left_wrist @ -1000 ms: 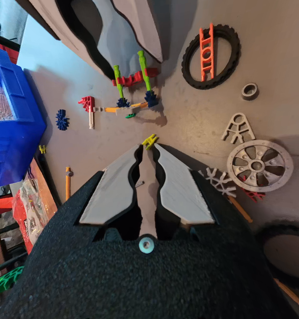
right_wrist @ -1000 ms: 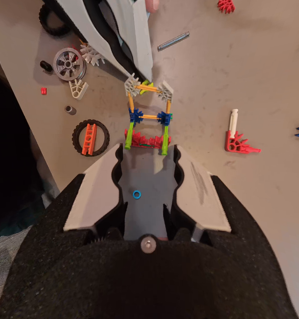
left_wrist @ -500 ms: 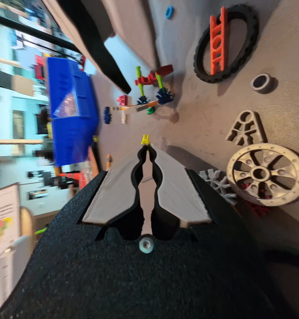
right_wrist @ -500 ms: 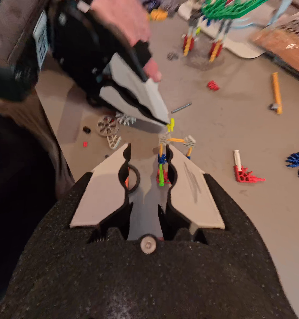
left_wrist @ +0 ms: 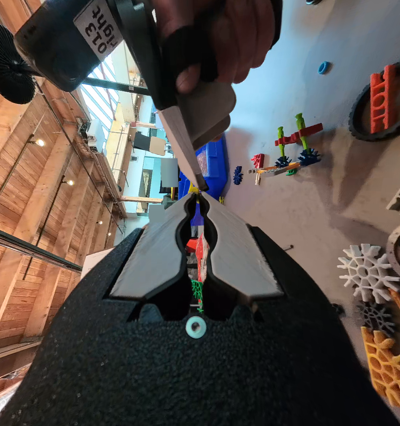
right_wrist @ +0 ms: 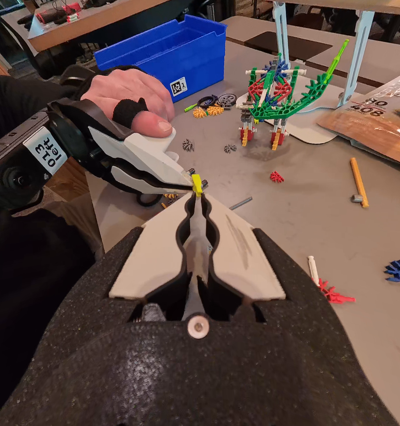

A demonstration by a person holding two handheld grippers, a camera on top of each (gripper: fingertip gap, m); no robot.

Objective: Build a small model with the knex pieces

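Now both tools meet midair: left tool (right_wrist: 189,184) pinches yellow connector (right_wrist: 196,183); right tool (right_wrist: 197,196), lifted off the counter (right_wrist: 286,219), nearly closed beneath it. White written labels on both.

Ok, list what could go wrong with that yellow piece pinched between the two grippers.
1. The yellow connector is held only by the very tips of the left gripper and right gripper, above the table; a twist might pop it loose among the scattered parts.
2. The short grey rod seemingly clipped in it could slip out.
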